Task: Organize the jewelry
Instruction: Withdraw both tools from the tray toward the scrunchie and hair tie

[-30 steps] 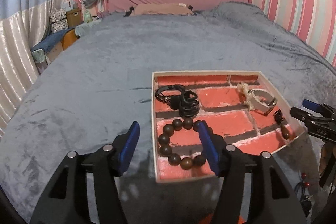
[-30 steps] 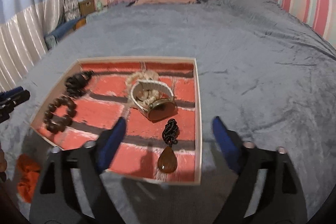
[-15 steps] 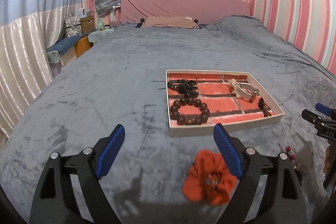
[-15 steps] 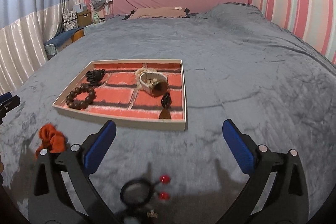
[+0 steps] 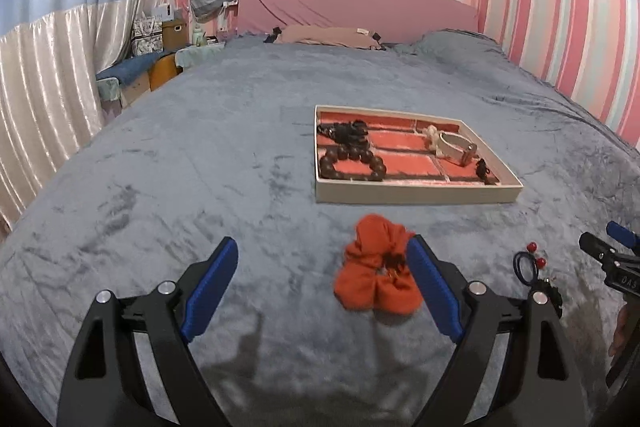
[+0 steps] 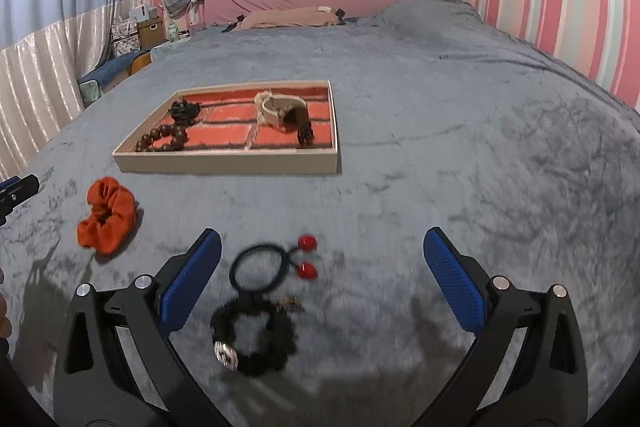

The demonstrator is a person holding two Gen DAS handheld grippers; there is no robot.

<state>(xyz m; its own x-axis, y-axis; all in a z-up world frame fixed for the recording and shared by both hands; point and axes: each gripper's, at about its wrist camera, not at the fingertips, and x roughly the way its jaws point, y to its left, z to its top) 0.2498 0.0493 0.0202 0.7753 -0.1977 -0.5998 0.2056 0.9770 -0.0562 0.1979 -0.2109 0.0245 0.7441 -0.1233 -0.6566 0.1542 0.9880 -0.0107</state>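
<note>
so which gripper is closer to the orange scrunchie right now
Left. The left gripper hangs open with the orange scrunchie against its right finger. The right gripper is off to the scrunchie's right, over the hair ties.

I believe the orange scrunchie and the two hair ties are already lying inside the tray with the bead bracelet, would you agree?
Not quite. The bead bracelet is in the tray, but the orange scrunchie and the two hair ties lie on the grey blanket in front of it, as the right wrist view shows.
</note>
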